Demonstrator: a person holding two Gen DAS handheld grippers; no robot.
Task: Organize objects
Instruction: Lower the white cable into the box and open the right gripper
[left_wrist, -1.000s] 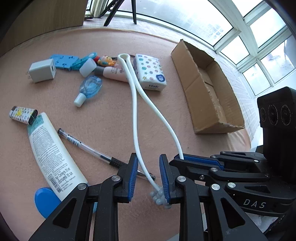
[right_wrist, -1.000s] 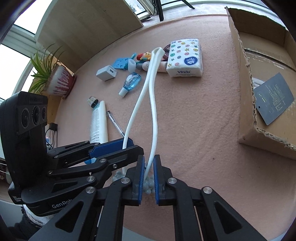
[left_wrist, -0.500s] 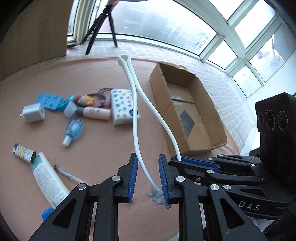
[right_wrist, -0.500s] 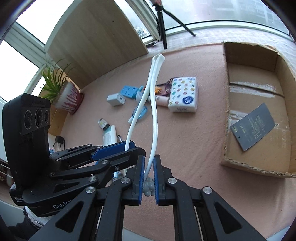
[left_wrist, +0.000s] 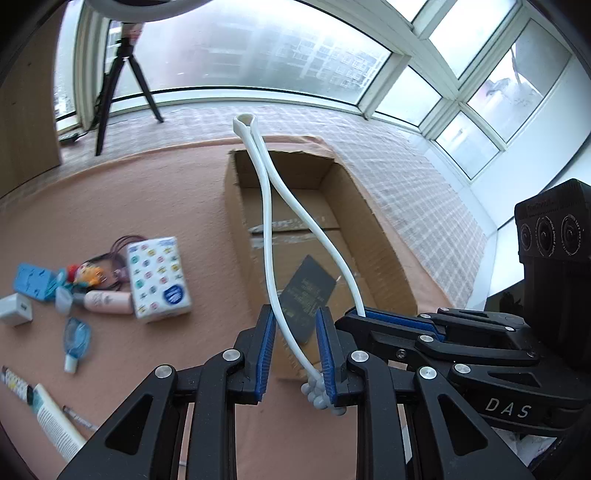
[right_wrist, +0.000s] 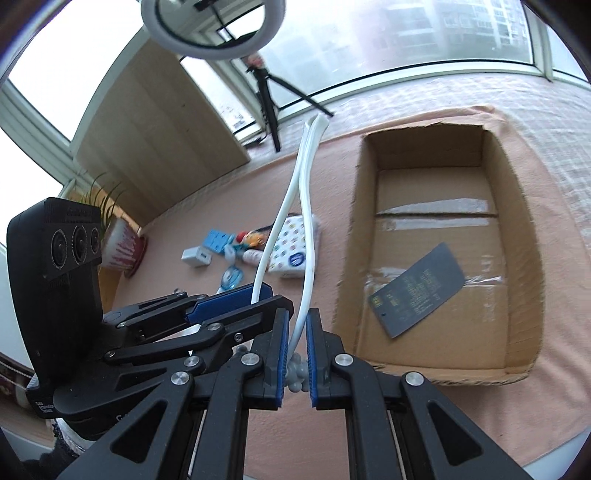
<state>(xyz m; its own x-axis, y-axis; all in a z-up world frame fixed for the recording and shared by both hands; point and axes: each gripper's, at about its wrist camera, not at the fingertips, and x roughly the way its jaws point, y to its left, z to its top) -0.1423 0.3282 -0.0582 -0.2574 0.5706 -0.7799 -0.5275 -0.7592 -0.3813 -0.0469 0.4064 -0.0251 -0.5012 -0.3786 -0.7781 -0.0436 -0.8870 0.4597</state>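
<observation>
A white looped cord-like thing (left_wrist: 266, 206) with grey knobs on its two ends hangs in the air, its bend pointing away over the cardboard box (left_wrist: 388, 251). My left gripper (left_wrist: 293, 314) is shut on one knobbed end, which sits against the right pad while the pads stay a little apart. Close beside it, my right gripper (right_wrist: 295, 314) is shut tight on the other strand (right_wrist: 306, 206). In the right wrist view the left gripper (right_wrist: 258, 295) shows at the left. A dark card (right_wrist: 417, 291) lies flat in the box (right_wrist: 351, 240).
On the pink cloth to the left lie a star-print tissue pack (left_wrist: 157, 273), a white charger (left_wrist: 14, 308), a small blue bottle (left_wrist: 75, 339), a white tube (left_wrist: 55, 421) and small toys. A potted plant (right_wrist: 122, 247) and a tripod (left_wrist: 122, 85) stand behind.
Both grippers rose with the white loop and carried it off the cloth toward the box; its bend now hangs over the box instead of resting by the tissue pack.
</observation>
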